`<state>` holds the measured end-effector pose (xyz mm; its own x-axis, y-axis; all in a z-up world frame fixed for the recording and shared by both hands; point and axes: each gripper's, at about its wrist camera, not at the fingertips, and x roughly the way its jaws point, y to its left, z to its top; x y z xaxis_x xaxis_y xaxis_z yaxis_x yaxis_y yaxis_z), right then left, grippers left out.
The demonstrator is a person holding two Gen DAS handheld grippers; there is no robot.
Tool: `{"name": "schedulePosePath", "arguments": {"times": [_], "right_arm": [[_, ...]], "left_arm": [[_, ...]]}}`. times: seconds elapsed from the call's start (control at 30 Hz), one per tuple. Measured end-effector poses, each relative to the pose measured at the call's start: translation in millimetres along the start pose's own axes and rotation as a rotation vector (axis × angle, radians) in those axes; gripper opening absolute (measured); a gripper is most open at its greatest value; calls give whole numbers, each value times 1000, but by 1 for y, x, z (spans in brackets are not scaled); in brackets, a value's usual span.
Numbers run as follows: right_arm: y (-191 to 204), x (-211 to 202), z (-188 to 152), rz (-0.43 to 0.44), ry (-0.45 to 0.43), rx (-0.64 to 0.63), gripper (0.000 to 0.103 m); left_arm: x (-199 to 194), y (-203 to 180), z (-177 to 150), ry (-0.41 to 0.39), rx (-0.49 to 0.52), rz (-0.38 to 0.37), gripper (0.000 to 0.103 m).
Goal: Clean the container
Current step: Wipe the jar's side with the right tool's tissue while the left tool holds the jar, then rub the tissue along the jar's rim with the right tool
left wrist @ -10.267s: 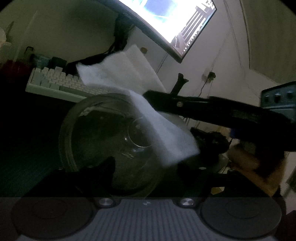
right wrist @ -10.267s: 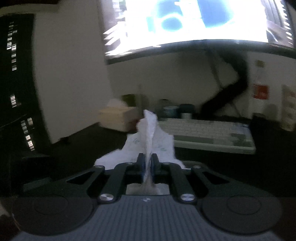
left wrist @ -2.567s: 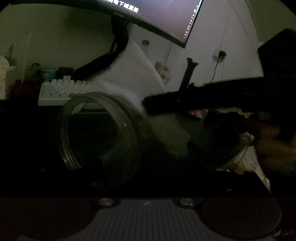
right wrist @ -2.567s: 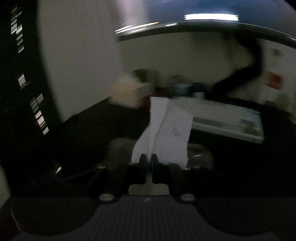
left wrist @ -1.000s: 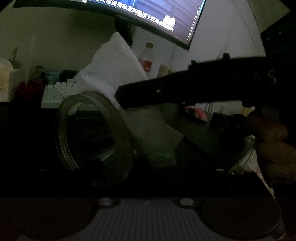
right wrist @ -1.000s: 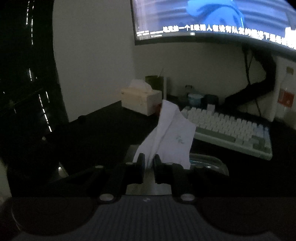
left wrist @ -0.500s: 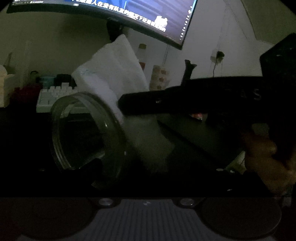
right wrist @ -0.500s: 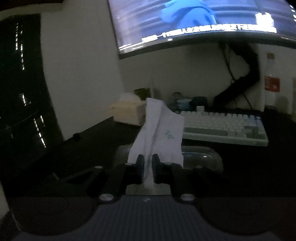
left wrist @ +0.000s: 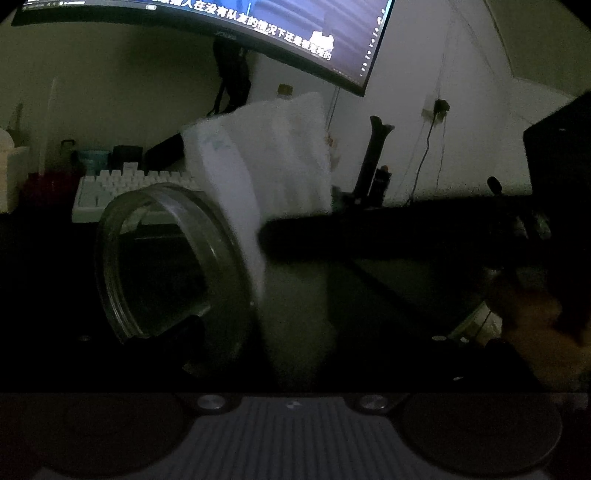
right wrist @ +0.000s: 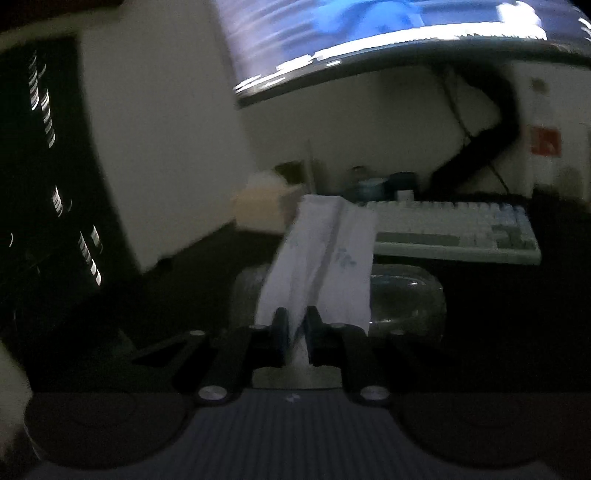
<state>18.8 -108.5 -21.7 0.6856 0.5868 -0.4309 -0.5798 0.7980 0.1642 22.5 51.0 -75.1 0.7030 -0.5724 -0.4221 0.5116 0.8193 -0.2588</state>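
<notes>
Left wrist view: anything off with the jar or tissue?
Nothing damaged or spilled. The glass jar is tipped on its side in the left gripper, mouth facing left. The tissue, pinched by the right gripper, is against its outside, not inside.

Curved monitor [right wrist: 406,33] lit, on black arm. White keyboard [right wrist: 454,230] on dark desk below monitor. Tissue box [right wrist: 267,210] left of keyboard. Red-labelled bottle [right wrist: 545,147] right of monitor arm.
</notes>
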Motion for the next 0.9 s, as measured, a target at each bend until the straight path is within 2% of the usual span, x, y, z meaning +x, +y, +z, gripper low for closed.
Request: {"name": "schedulePosePath", "arguments": {"times": [0.1,0.13,0.23,0.43,0.5,0.6,0.7,0.87,0.9], "right_arm": [[-31,3,11,-128,-1,126,13],[-36,3,14,-141,1,151,12],[-33,3,17,-121,-4,150,12],[4,6,8,24,-25,23,12],[-4,5,8,10,-26,44,9],[-23,5,13,-87,-22,117,9],[-22,3,14,-106,-9,125,14],[-2,0,10,5,1,62,15],[-3,0,10,5,1,59,12]], "left_arm": [[-2,1,0,4,-8,-12,103],[-2,2,0,5,-13,-16,103],[0,2,0,8,-13,-22,103],[2,-4,-1,10,11,-21,103],[1,-3,-2,9,3,-24,103],[0,-2,-1,9,-2,-24,103],[1,-2,-1,11,-7,-27,103],[1,-2,1,12,-11,-29,103],[1,-2,1,14,-7,-26,103]]}}
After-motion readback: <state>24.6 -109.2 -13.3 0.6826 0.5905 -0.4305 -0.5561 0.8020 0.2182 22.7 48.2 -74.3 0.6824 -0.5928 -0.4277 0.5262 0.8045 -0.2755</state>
